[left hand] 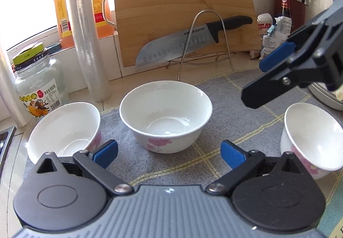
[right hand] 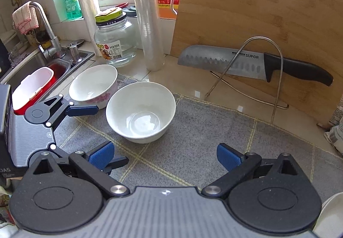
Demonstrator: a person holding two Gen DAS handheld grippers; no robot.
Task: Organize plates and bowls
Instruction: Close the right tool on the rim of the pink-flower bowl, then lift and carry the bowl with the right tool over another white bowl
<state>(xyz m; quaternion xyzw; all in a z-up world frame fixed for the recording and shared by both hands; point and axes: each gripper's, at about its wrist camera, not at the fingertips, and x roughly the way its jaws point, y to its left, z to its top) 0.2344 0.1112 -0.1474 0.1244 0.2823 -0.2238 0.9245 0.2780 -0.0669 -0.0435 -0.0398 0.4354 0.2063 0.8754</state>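
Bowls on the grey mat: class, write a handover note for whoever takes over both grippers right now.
Left gripper: jaws open, empty, facing the middle bowl.
Right gripper: jaws open, empty, above the grey mat.
Three floral white bowls stand upright and separate: left bowl, middle bowl, right bowl.
Done: nothing stacked.
Left: gather and nest the bowls; no plate clearly visible.

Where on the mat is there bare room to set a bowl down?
Free: grey mat between the middle bowl and the knife rack, ahead of the right claw. Crowded: the left side, where the left bowl, glass jar and left claw sit close.
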